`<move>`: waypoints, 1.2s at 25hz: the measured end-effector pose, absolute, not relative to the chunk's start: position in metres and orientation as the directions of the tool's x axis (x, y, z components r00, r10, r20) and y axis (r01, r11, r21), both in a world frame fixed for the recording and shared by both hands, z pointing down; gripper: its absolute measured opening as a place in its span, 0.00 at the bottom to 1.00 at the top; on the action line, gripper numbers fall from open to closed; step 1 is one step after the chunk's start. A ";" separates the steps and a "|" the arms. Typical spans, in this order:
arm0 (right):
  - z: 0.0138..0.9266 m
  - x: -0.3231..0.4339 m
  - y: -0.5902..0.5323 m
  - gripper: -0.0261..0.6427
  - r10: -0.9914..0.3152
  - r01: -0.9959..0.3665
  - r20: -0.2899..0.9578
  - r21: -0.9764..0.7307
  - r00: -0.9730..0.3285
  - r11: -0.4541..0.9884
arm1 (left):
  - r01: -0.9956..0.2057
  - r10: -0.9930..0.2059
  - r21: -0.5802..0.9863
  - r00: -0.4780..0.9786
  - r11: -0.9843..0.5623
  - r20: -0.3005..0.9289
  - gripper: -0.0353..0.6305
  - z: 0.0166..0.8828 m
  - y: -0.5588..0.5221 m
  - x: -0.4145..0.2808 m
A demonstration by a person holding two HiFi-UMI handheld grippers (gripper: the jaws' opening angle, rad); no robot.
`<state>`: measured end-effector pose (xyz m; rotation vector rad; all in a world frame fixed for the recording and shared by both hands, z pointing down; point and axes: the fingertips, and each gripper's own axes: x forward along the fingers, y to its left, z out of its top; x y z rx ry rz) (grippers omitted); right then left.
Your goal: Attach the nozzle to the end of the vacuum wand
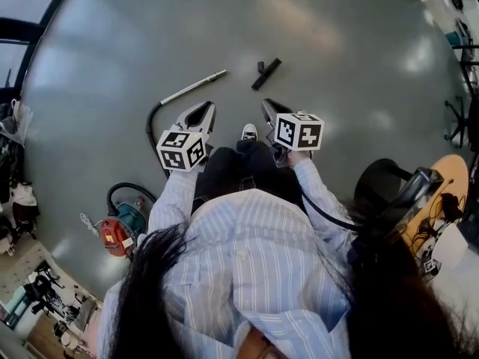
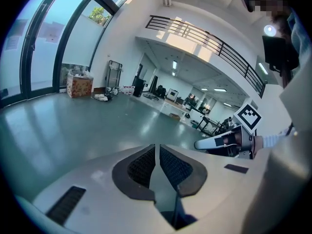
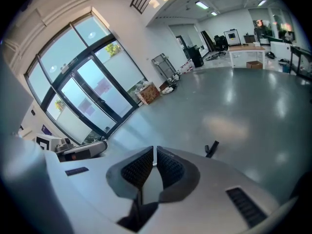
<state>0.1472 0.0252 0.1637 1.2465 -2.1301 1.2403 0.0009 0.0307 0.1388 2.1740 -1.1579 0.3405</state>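
Note:
The black nozzle (image 1: 266,73) lies on the grey floor ahead of me, and it also shows in the right gripper view as a small dark piece (image 3: 211,148) beyond the jaws. Left of it lies the silver vacuum wand (image 1: 193,88), with a black hose (image 1: 153,118) curving back from its near end. My left gripper (image 1: 206,109) hangs above the floor just short of the wand, jaws shut and empty (image 2: 156,146). My right gripper (image 1: 267,104) hovers short of the nozzle, also shut with nothing between its jaws (image 3: 154,148).
A red and teal vacuum body (image 1: 120,226) sits on the floor at my left rear. A dark round stool (image 1: 382,185) and an orange table (image 1: 451,172) stand to my right. My shoe (image 1: 249,132) shows between the grippers. Glass doors (image 3: 92,91) and desks (image 2: 204,123) line the room's edges.

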 end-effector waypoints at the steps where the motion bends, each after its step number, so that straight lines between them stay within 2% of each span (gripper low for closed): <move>1: 0.167 0.151 0.021 0.08 -0.501 -0.837 0.679 -0.505 -0.536 0.211 | -0.818 -0.644 0.407 0.573 -0.406 0.508 0.07 0.142 0.025 0.002; 5: 0.181 0.159 0.006 0.08 -0.480 -0.827 0.686 -0.532 -0.547 0.182 | -0.824 -0.624 0.385 0.567 -0.416 0.538 0.08 0.152 0.001 0.000; 8: 0.193 0.159 -0.002 0.08 -0.471 -0.821 0.690 -0.549 -0.550 0.156 | -0.813 -0.595 0.375 0.581 -0.444 0.555 0.16 0.164 -0.012 -0.004; 12: 0.207 0.156 -0.019 0.08 -0.456 -0.827 0.706 -0.544 -0.543 0.143 | -0.806 -0.546 0.364 0.587 -0.468 0.598 0.20 0.188 -0.032 -0.017; 19: 0.248 0.138 -0.065 0.08 -0.457 -0.873 0.754 -0.473 -0.472 0.121 | -0.723 -0.371 0.313 0.617 -0.615 0.694 0.21 0.245 -0.085 -0.039; 23: 0.275 0.132 -0.091 0.08 -0.470 -0.907 0.793 -0.419 -0.388 0.040 | -0.648 -0.264 0.316 0.636 -0.692 0.725 0.21 0.271 -0.119 -0.048; 30: 0.333 0.145 -0.103 0.08 -0.446 -0.916 0.854 -0.369 -0.266 -0.159 | -0.613 -0.137 0.393 0.639 -0.686 0.757 0.22 0.331 -0.152 -0.067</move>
